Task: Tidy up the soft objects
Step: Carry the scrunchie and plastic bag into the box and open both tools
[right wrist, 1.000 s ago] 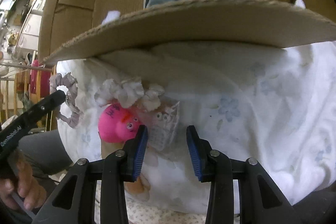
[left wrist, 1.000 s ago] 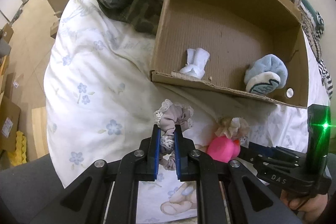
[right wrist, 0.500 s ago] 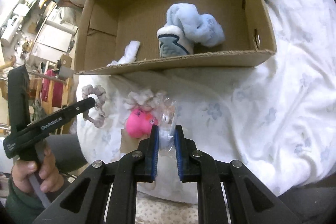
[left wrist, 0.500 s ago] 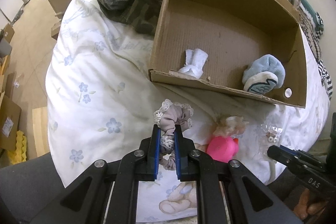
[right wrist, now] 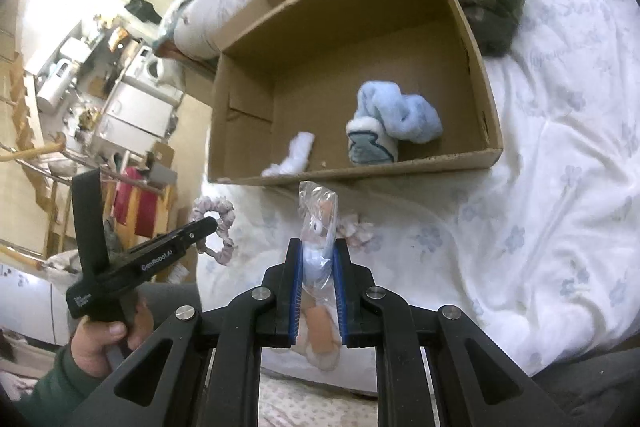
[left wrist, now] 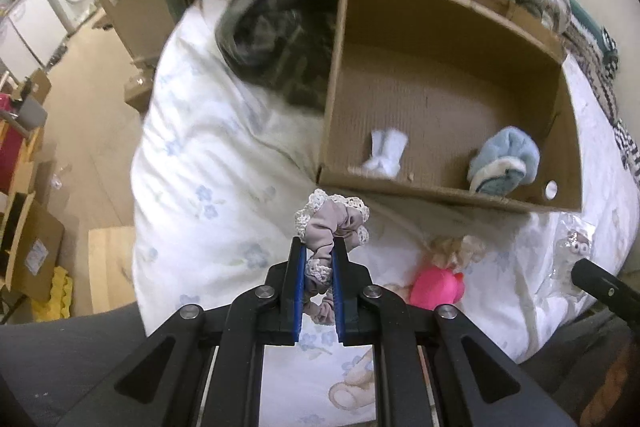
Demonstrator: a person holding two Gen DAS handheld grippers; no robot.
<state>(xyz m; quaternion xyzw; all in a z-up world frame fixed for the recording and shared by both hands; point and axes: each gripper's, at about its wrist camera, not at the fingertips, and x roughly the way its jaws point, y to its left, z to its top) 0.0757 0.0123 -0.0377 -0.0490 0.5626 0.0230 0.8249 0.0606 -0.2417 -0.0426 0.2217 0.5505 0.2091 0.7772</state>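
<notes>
Left gripper [left wrist: 317,269] pinches the mauve lace-trimmed scrunchie [left wrist: 331,225] by its lower loop, so most of it sticks out past the fingertips, just short of the cardboard box [left wrist: 424,191] near wall. Box sits on the floral duvet [left wrist: 208,163], open top up, white sock [left wrist: 385,154] at its near-left corner, blue fluffy sock [left wrist: 505,159] at near-right. Pink toy [left wrist: 438,287] and cream scrunchie [left wrist: 456,247] lie on the duvet below the near wall. Right gripper [right wrist: 317,269] is clamped on a clear plastic packet [right wrist: 317,223], lifted clear, likely box-bound.
</notes>
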